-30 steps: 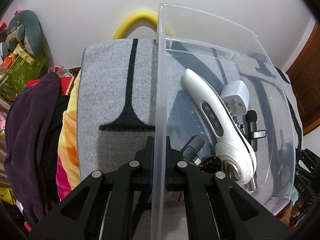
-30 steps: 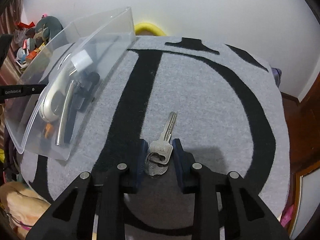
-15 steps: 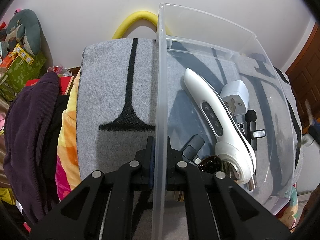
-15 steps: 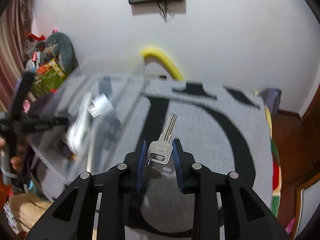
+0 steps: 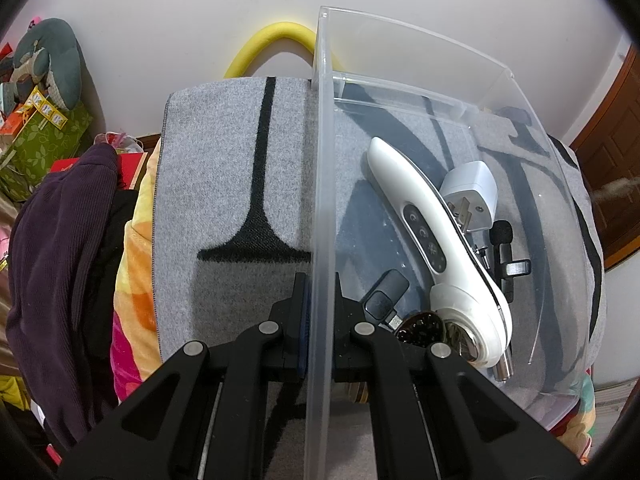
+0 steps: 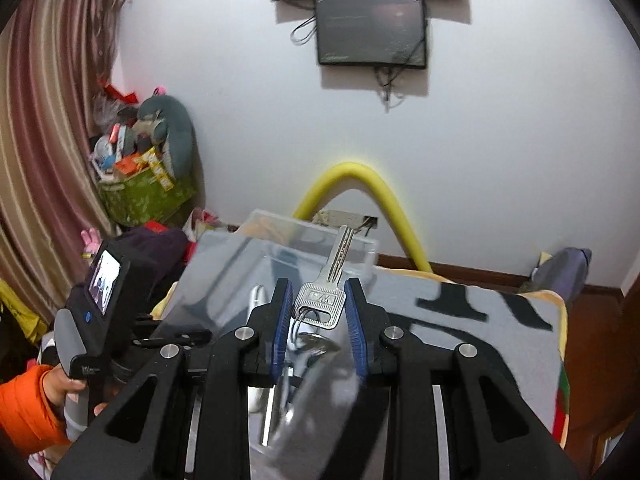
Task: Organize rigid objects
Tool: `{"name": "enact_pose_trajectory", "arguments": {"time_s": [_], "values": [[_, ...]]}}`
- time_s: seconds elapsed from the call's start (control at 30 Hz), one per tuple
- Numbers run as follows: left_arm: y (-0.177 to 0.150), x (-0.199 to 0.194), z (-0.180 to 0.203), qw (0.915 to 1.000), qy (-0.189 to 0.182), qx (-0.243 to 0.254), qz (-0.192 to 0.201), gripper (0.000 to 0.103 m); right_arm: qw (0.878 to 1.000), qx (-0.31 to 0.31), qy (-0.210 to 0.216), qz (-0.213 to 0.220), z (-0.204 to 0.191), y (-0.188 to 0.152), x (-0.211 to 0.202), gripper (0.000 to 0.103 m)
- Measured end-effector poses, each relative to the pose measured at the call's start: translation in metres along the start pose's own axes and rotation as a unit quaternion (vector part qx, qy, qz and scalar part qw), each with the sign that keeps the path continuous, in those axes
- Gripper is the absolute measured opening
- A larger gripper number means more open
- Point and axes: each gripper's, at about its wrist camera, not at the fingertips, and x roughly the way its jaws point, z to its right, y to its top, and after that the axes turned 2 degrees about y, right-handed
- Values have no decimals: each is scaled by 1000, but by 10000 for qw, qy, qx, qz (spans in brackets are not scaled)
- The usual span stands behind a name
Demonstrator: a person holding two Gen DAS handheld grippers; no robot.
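My left gripper (image 5: 319, 300) is shut on the left wall of a clear plastic bin (image 5: 320, 168) standing on a grey and black blanket (image 5: 224, 184). In the bin lie a white handheld device (image 5: 432, 236), a white plug adapter (image 5: 472, 196), a small black microphone (image 5: 506, 256) and a small black clip unit (image 5: 386, 294). My right gripper (image 6: 319, 308) is shut on a silver key (image 6: 324, 292) with a ring, held in the air above the bin (image 6: 256, 264), blade pointing forward. The left gripper's handle (image 6: 92, 312) shows at the left of the right wrist view.
A yellow foam tube (image 6: 360, 200) arches against the white wall. A dark purple garment (image 5: 56, 248) and bright bedding lie left of the blanket. A green box with toys (image 6: 144, 192) stands by the curtain. A monitor (image 6: 372, 28) hangs on the wall.
My right gripper has lifted the key off the blanket and carried it left, up over the bin. My left gripper still clamps the bin wall.
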Motion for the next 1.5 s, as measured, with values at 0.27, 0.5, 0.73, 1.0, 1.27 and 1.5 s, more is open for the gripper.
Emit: {"name": "enact_pose_trajectory", "arguments": {"time_s": [0.27, 0.5, 0.73, 1.0, 1.27, 1.5], "values": [[1, 0, 0, 10000, -9, -8, 9, 5, 9959, -334, 66, -835, -26, -28, 65, 25], [1, 1, 0, 10000, -25, -9, 9, 5, 9907, -351, 195, -1298, -30, -46, 96, 25], [2, 2, 2, 10000, -24, 30, 20, 5, 9887, -517, 159, -1396, -41, -48, 95, 37], [3, -13, 3, 9998, -9, 95, 193, 5, 9935, -341, 357, -1027, -32, -38, 57, 50], [2, -50, 6, 9975, 130, 253, 651, 9, 9973, -298, 406, -534, -30, -36, 11, 68], [-13, -95, 14, 9911, 11, 393, 1272, 48, 9990, -275, 291, -181, -29, -42, -23, 82]]}}
